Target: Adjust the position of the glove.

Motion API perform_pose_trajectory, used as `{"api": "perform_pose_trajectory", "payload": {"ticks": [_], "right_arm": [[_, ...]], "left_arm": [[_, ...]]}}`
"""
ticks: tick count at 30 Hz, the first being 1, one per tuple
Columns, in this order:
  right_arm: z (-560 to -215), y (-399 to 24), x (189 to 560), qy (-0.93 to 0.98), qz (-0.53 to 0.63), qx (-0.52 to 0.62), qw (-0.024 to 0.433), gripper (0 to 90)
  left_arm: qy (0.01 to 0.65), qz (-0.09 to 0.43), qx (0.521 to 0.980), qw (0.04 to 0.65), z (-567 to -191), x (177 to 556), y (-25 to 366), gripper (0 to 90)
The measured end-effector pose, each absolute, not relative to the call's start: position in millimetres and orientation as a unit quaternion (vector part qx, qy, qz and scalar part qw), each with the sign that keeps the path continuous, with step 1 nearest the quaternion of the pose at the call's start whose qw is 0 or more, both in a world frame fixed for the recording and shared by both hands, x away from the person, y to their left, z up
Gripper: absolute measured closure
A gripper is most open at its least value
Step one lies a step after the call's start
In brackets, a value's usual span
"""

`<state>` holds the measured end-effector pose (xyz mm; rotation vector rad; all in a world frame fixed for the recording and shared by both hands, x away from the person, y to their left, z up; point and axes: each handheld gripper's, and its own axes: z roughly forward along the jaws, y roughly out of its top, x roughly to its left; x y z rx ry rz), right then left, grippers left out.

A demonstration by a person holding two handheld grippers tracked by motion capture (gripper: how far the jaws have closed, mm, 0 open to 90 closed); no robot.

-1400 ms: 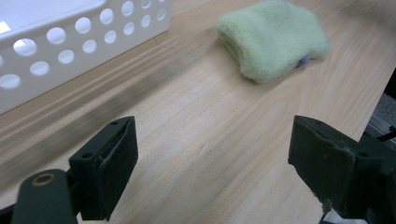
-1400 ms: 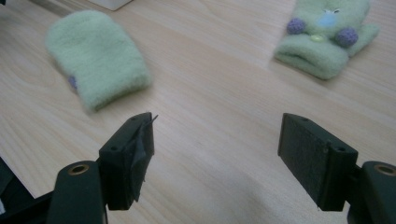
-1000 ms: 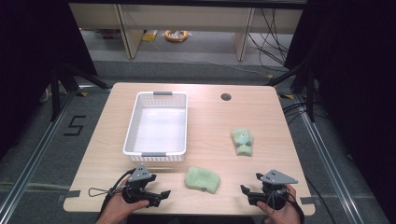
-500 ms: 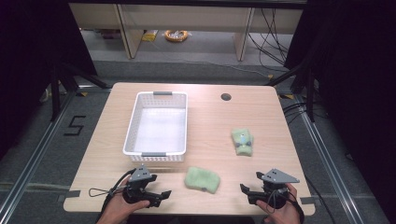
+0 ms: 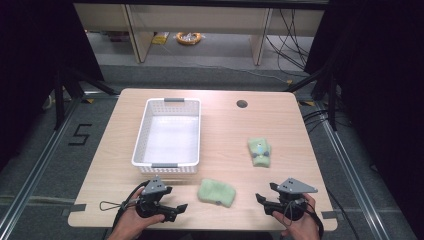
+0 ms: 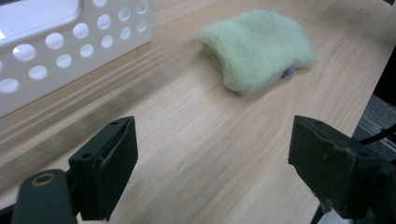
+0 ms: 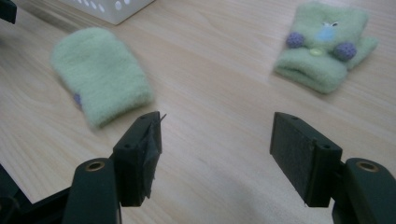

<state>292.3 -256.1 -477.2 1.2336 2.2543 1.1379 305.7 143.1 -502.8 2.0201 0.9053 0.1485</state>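
On the wooden table [image 5: 225,125], the plain green mitten [image 5: 216,192] lies near the front edge between the 2 grippers, at 3 o'clock from the left gripper [image 5: 172,209], whose jaws stand wide apart over bare wood. The right gripper [image 5: 264,201] has just been closing its jaws, though they are still apart with nothing between them. The decorated mitten [image 5: 259,151] lies at 12 o'clock from it, and the white basket [image 5: 170,161] at 12 o'clock from the left gripper.

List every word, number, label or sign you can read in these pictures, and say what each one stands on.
"5" – marked in black on the grey floor left of the light wooden table, seen in the high view.
The small purple tag on the plain green fleece mitten is too blurred to read.
The white perforated plastic basket and the green fleece mitten with purple pompoms show no lettering.
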Motion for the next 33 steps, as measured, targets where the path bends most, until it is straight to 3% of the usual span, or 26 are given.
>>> {"api": "perform_pose_trajectory", "payload": {"ticks": [14, 25, 33], "right_arm": [[-470, -237, 310, 0.807, 0.394, 0.406, 0.169, 38.8], [-476, -207, 326, 0.834, 0.383, 0.37, 0.146, 44.9], [-484, -188, 334, 0.85, 0.368, 0.353, 0.131, 48.9]], "left_arm": [[0.336, 0.049, 0.829, 0.445, -501, 310, 107, 19.7], [0.326, 0.044, 0.835, 0.441, -502, 320, 92, 36.0], [0.326, 0.042, 0.84, 0.431, -505, 325, 87, 42.6]]}}
